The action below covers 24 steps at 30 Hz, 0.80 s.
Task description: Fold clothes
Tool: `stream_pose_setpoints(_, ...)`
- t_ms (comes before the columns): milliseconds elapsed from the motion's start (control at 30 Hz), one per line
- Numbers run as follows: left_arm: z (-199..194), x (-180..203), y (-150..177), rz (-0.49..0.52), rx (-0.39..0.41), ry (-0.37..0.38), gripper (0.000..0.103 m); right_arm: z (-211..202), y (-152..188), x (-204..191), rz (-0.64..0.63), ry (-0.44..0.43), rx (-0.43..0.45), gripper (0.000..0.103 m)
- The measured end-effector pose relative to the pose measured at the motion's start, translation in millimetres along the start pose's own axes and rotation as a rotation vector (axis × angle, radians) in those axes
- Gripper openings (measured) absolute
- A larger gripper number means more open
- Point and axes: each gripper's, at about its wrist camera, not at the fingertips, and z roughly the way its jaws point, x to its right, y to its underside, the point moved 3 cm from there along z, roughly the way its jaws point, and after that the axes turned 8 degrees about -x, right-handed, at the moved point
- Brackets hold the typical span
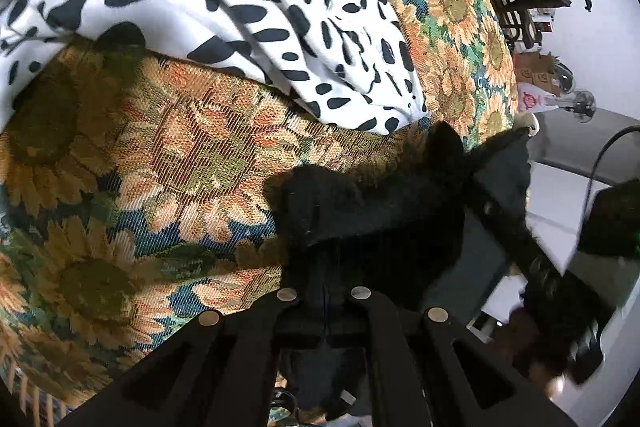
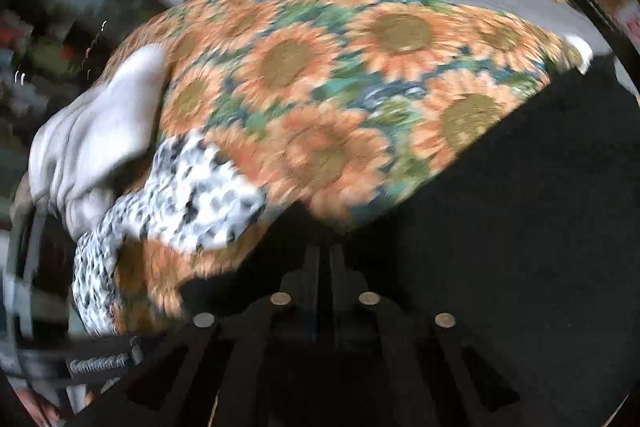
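left gripper (image 1: pixel 324 259) fingers pinched together on a black garment (image 1: pixel 380 203), lower centre of its frame, over the sunflower tablecloth (image 1: pixel 180 155). right gripper (image 2: pixel 324 259) also closed on the black garment (image 2: pixel 520 227), filling lower right; view blurred. spotted white cloth (image 1: pixel 240 27) lies upper left, a plain white garment (image 2: pixel 100 131) at left.

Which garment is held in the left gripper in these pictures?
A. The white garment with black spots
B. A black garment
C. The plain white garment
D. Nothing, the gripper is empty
B: in the left wrist view the left gripper is closed on a black garment, while the spotted garment lies apart on the sunflower cloth.
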Motion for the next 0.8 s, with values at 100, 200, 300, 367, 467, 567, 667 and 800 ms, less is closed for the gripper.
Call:
stream_pose_setpoints(100,1.1,-10.0,-2.0,-0.027,-0.017,0.051,0.003,-18.1,4.4,21.9,0.158,0.029,0.063,0.015)
stream_pose_setpoints(200,1.7,-13.3,-0.9,-0.024,-0.009,0.047,0.003,-27.4,29.4,21.0,0.125,0.044,0.062,0.019)
stream_pose_setpoints(300,3.6,-15.0,0.0,-0.021,-0.003,0.037,0.003,-36.8,54.3,20.1,0.091,0.06,0.061,0.033)
stream_pose_setpoints(367,5.1,-18.1,0.2,-0.028,-0.002,0.047,0.003,-33.6,80.6,24.7,0.092,0.077,0.039,0.034)
stream_pose_setpoints(467,6.6,-26.8,0.8,-0.058,-0.002,0.09,0.003,-24.7,131.8,33.6,0.141,0.035,-0.014,0.034)
stream_pose_setpoints(567,1.7,-33.4,8.2,-0.093,0.013,0.114,0.003,-23.2,179.6,35.6,0.166,-0.028,-0.042,0.037)
stream_pose_setpoints(667,-5.5,-34.1,25.9,-0.094,0.046,0.099,0.012,-51.2,215.1,66.5,0.294,-0.087,0.031,0.038)
stream_pose_setpoints(800,-28.7,-9.1,52.8,0.037,0.101,0.092,0.053,-90.9,262.4,151.4,0.639,-0.127,0.181,0.04)
